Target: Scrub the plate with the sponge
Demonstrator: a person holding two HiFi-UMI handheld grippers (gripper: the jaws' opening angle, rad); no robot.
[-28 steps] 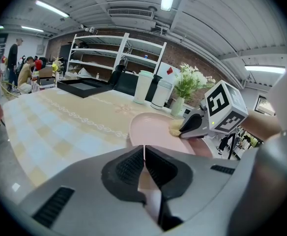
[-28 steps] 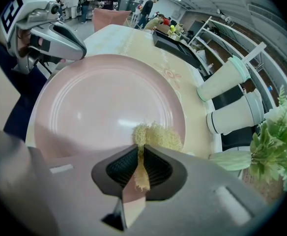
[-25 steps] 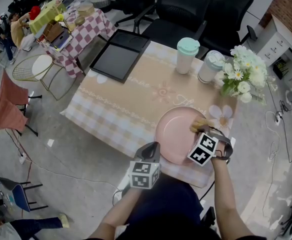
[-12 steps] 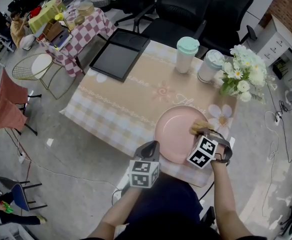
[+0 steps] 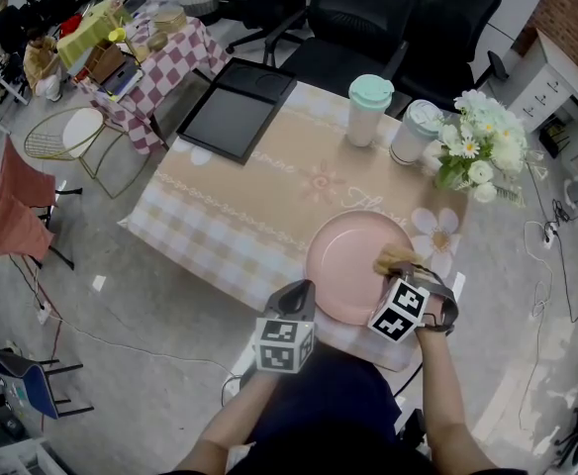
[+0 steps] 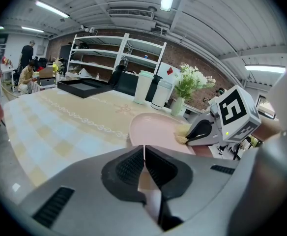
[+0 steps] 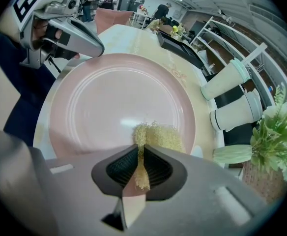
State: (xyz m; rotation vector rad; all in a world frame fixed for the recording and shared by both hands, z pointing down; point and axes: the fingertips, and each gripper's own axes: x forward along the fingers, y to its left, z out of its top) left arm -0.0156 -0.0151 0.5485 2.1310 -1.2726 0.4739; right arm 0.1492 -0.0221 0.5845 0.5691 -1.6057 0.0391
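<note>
A round pink plate [image 5: 346, 260] [image 7: 114, 100] [image 6: 151, 128] lies on the checked tablecloth near the table's front right corner. My right gripper [image 5: 399, 271] [image 7: 139, 157] is shut on a frayed yellow sponge [image 5: 395, 258] [image 7: 157, 134] [image 6: 182, 135], which rests on the plate's right side, close to the rim. My left gripper [image 5: 305, 290] [image 6: 144, 154] is shut with nothing between its jaws, its tip just off the plate's near left rim. The left gripper also shows in the right gripper view [image 7: 100, 47], at the plate's edge.
A black tray [image 5: 234, 108] sits at the table's far left. Two lidded cups [image 5: 369, 109] [image 5: 414, 131] and a vase of white flowers [image 5: 481, 146] stand at the back right. Black office chairs lie beyond the table. The table's front edge [image 5: 269, 300] is just below the plate.
My right gripper has dragged the sponge a short way toward me along the plate's right side. The left gripper and the plate have stayed put.
</note>
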